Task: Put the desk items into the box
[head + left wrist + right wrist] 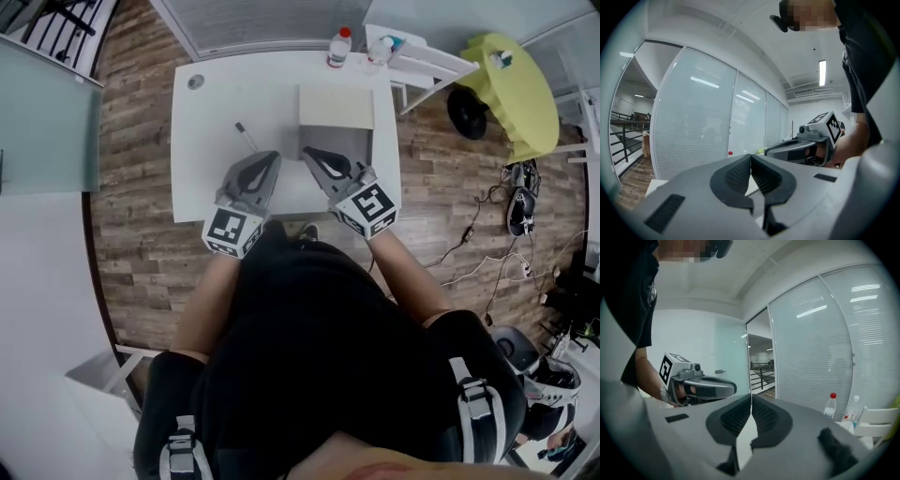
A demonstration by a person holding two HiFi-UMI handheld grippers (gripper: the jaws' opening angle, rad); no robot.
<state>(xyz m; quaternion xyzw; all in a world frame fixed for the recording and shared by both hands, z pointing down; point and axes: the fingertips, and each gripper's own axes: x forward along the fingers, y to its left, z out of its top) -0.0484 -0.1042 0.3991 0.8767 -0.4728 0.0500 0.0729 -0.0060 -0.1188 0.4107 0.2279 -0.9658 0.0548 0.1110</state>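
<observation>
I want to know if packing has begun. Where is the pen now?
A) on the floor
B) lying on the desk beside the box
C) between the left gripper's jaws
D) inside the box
B: the head view shows the pen lying on the white desk, just left of the box.

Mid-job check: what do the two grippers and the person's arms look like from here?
The left gripper and right gripper match: light grey tapered shells with black ribbed pads inside the jaws. The left cube and right cube at their backs are white with black square markers. No cables show. The person wears a black short-sleeved top, forearms bare.
</observation>
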